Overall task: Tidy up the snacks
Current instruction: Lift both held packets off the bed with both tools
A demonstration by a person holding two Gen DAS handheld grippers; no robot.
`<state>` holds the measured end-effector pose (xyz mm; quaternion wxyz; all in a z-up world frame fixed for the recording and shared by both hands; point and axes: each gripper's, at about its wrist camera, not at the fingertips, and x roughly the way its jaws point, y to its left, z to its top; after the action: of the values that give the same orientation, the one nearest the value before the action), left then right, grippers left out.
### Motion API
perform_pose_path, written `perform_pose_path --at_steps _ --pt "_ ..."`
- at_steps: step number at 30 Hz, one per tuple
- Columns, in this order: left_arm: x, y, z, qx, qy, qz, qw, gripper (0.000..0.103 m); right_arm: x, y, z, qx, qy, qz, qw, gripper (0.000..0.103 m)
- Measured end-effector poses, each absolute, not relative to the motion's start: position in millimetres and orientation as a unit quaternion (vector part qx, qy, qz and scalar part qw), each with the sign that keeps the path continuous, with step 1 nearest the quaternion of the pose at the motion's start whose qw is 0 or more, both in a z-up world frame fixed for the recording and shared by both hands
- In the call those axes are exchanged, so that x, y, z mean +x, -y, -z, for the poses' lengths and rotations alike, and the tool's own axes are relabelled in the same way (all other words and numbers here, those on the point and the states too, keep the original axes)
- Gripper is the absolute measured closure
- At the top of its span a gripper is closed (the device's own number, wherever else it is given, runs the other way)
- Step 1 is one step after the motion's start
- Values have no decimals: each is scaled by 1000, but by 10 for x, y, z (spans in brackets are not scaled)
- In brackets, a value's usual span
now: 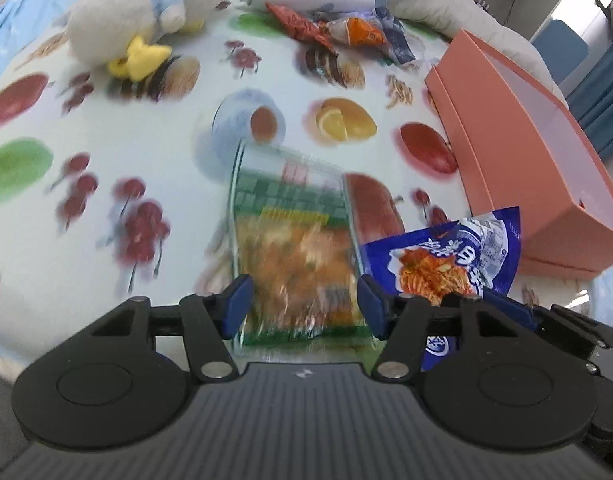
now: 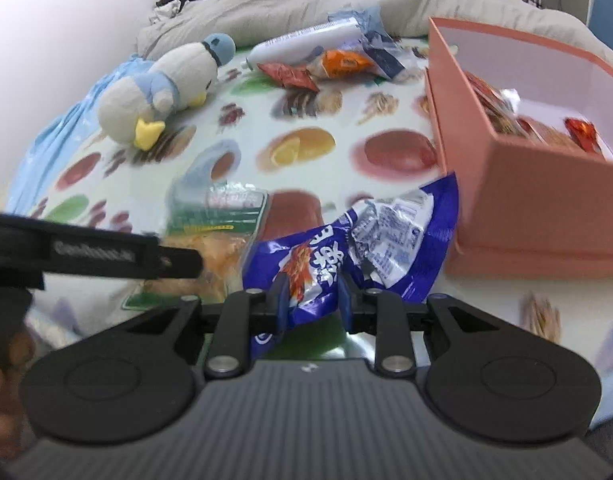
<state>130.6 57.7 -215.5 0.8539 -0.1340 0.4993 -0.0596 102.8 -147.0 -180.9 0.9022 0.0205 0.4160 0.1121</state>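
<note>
Over the fruit-print cloth (image 1: 154, 152), both tongs carry snack packets. Left gripper (image 1: 304, 304): blue pads set against the sides of a clear green-and-orange packet (image 1: 290, 240), blurred, so a firm grip cannot be confirmed. Right gripper (image 2: 312, 294): clamped on a crumpled blue packet (image 2: 346, 236), near the pink box (image 2: 518, 184) at right, which already holds red-wrapped snacks (image 2: 582, 134). Far side: loose snacks (image 2: 306, 70) beside a white bottle (image 2: 302, 46); plush penguin (image 2: 162, 92) far left.
</note>
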Motion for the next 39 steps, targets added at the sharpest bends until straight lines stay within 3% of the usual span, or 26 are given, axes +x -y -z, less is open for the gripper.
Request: perform_pose_path --at_steps 5,7,8,10,11,13,16,19,25,39 --pt "1110 -649 2152 -138 -497 48 856 40 837 1505 1800 25 -424 -128 896 72" --pt "1074 -688 2132 -144 -491 44 858 40 787 1510 1774 31 -423 -136 895 67" --pt "1066 -707 2122 -145 -488 44 860 38 765 1510 1766 30 -424 -139 895 63" --pt "1078 -727 2118 -148 -483 54 862 32 734 1500 1761 23 -422 -146 894 35" --pt "1094 -726 2123 -145 -482 56 862 26 724 1492 1765 17 -421 -150 894 30" --pt "1124 -702 2127 -133 -475 47 869 18 714 1492 1766 5 -422 -155 893 27" --pt "1134 -685 2133 -141 -462 53 874 16 699 1534 1733 -5 -410 -145 900 26" --pt "1170 -638 2171 -138 -466 57 872 16 759 1597 1722 -4 -404 -140 904 12" --pt "1251 -585 2276 -147 -468 52 870 5 938 1633 1794 -37 -389 -143 909 8" --pt "1398 -431 2484 -98 -476 47 873 4 1137 1479 2110 -99 -366 -163 911 5"
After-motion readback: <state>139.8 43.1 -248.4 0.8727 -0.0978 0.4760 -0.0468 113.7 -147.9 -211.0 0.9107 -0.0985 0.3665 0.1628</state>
